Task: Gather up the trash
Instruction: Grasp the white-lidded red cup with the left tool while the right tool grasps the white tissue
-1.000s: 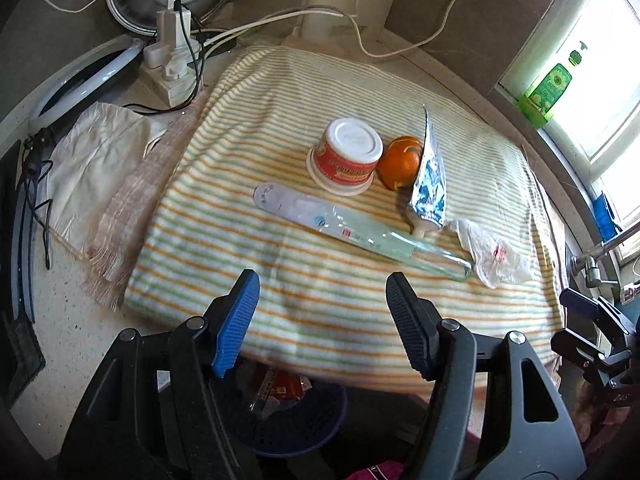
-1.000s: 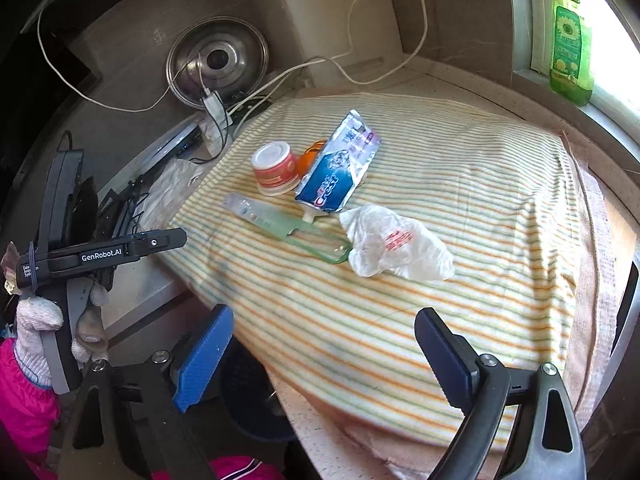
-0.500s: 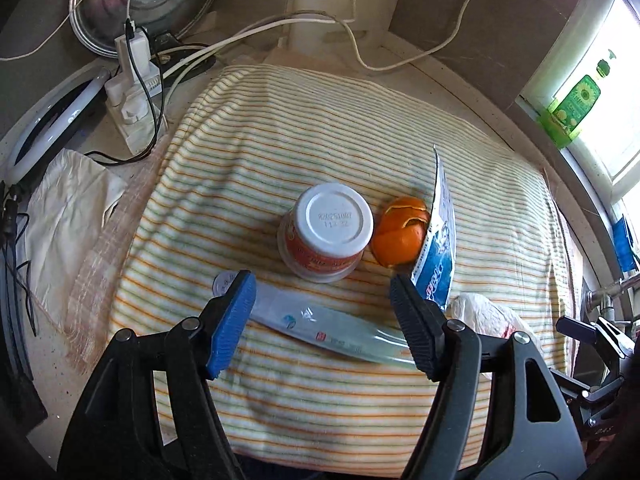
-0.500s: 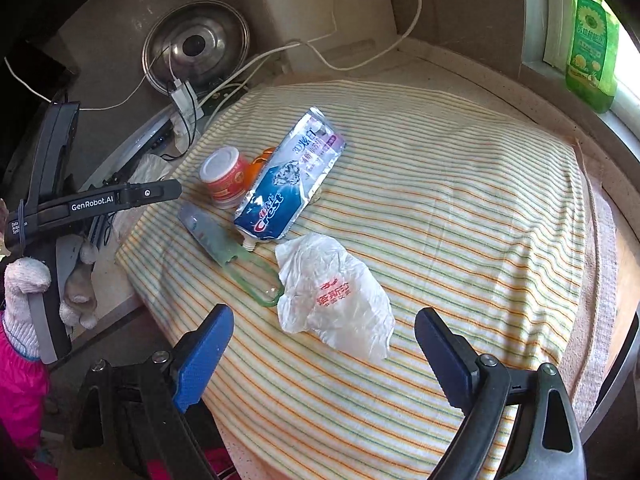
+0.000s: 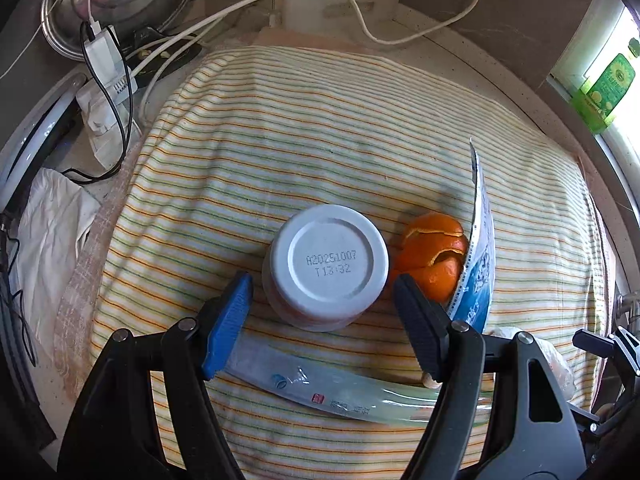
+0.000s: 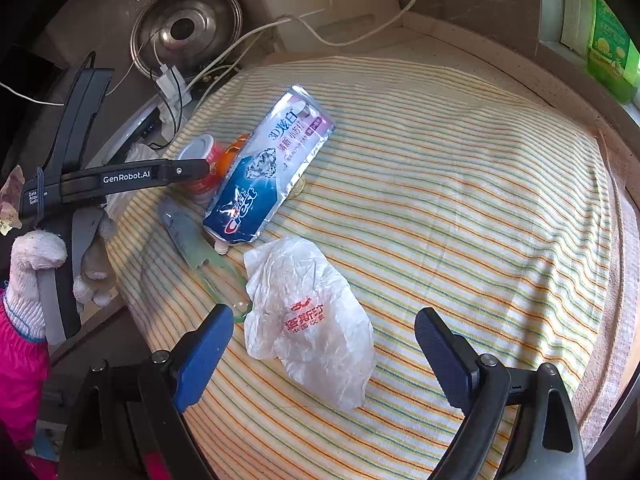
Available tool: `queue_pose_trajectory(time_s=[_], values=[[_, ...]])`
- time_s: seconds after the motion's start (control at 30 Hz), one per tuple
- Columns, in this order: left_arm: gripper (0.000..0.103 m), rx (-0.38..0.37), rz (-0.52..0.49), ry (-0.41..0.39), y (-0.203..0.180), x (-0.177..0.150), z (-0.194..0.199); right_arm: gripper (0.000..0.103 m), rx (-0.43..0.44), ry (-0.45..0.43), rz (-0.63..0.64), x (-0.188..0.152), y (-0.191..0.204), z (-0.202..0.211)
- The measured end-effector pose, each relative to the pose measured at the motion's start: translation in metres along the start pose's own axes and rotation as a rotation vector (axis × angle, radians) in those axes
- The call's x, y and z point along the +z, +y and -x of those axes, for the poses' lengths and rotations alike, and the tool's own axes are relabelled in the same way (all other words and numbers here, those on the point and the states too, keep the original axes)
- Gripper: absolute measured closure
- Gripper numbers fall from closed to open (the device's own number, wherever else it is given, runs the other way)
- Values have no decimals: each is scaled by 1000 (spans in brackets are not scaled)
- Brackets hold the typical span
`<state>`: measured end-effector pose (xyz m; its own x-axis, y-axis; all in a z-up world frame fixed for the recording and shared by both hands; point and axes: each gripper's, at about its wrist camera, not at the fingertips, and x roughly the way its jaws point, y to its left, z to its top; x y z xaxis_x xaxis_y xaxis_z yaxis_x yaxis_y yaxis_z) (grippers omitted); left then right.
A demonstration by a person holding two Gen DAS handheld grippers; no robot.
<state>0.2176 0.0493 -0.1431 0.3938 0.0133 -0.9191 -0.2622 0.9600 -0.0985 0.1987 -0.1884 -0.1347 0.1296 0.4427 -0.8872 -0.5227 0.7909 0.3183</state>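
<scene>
An upturned white cup [image 5: 328,264] with a red label stands on the striped cloth [image 5: 320,140]. My left gripper [image 5: 322,280] is open and hangs over the cup, one pad on each side, neither pressing it. Orange peel [image 5: 432,256] and a blue toothpaste tube [image 5: 476,280] lie right of the cup. A clear flat package [image 5: 320,388] lies under the left fingers. My right gripper [image 6: 324,314] is open above a crumpled white plastic bag [image 6: 312,320]. The tube [image 6: 264,172], the package [image 6: 192,240] and the cup [image 6: 202,156] lie beyond the bag.
A steel pot lid [image 5: 120,0], a charger [image 5: 104,56] and white cables sit behind the cloth. A white rag [image 5: 52,232] lies at the left edge. A green bottle [image 5: 608,88] stands by the window. A gloved hand [image 6: 32,264] holds the left gripper.
Both grippers came forward and down over the cloth. The left went from the near table edge to straddling the cup, and the right closed in over the plastic bag.
</scene>
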Motion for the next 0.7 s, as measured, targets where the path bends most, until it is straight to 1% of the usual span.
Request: queue_pose_trajectory(time_s=[0.1,0.3,0.33,0.37,0.43,0.5,0.53,0.6,0.63,0.67,0.7], values=[[28,3,5,3,2,2,-6,9,7,9,-1,4,-1,-6],[29,-16,18,6,4,4,-9,10,17,40,23,11,4,-21],[31,-21,19,5,5,4,-9,11,18,45,28,11,5,-23],[36,-24,20,7,5,3,-9,15,19,51,30,10,5,-24],[38,-41,24,13,6,3,-10,20,21,61,32,11,7,-27],[38,-43,25,7,7,3,-9,32,18,64,36,10,7,-28],[38,-43,24,7,6,3,-10,35,18,65,39,10,8,-28],[39,-43,25,3,7,3,-9,53,18,68,43,9,11,-28],[39,-44,25,1,6,3,-9,58,20,70,44,9,11,-27],[39,-44,27,-2,7,2,-8,66,25,71,42,8,12,-27],[39,-46,30,-5,7,2,-7,71,32,71,39,7,12,-26]])
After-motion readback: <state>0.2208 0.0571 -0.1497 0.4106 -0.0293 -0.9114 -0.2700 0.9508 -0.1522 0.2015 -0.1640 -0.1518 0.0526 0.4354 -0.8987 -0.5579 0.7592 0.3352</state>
